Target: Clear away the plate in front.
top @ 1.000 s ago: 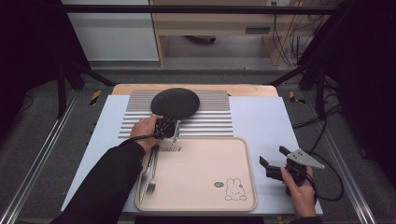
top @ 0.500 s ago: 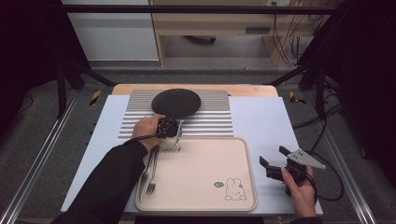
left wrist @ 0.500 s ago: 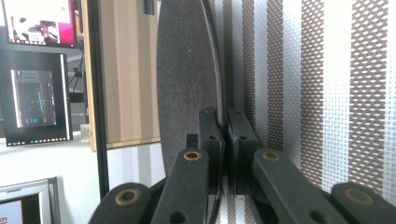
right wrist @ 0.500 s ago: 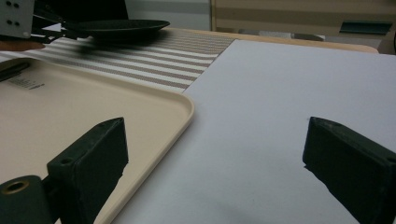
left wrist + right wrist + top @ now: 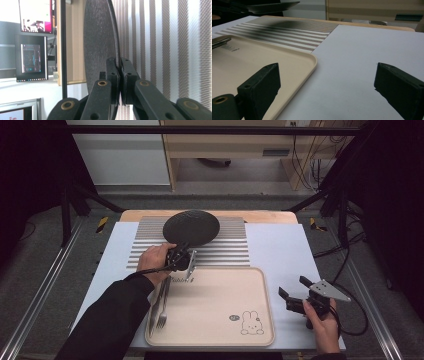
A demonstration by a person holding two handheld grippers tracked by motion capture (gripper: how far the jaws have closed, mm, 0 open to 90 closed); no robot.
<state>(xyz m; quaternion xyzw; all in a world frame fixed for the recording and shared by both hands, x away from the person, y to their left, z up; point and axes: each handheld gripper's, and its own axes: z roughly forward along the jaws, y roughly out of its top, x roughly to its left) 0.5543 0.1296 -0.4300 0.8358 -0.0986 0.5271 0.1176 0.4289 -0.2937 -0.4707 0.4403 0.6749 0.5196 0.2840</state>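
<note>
Cutlery point(image 5: 159, 302): a fork and another piece are lying along the left edge of the beige tray point(image 5: 215, 330), untouched.

Left gripper point(image 5: 181, 257): its jaws are clenching the near rim of the black plate point(image 5: 191, 227); in the left gripper view the rim point(image 5: 116, 50) is running straight down between the two pads, which are pressing together on it.

Black plate: it is hanging over the striped mat point(image 5: 227, 251), just beyond the far edge of the tray, with its near edge pinched. In the right gripper view the plate point(image 5: 272, 6) is floating clear above its shadow on the mat, so it is being carried off the table rather than resting.

What is changing: compared with a second ago, the plate is sitting slightly nearer the person and looking larger and more tilted, while the left hand point(image 5: 156, 262) is staying almost where it was. That is reading as a lift by the rim, likely the start of bringing the plate toward the tray.

Meaning for the work: the grasp is looking secured, and the transfer is only beginning; a thin rim pinch could be letting the plate sag or swing.

Tray: its middle is lying bare beside the rabbit print point(image 5: 248, 322).

Right gripper point(image 5: 296, 295): it is hovering over the white table point(image 5: 280, 245) right of the tray, jaws released wide, holding nothing.
</note>
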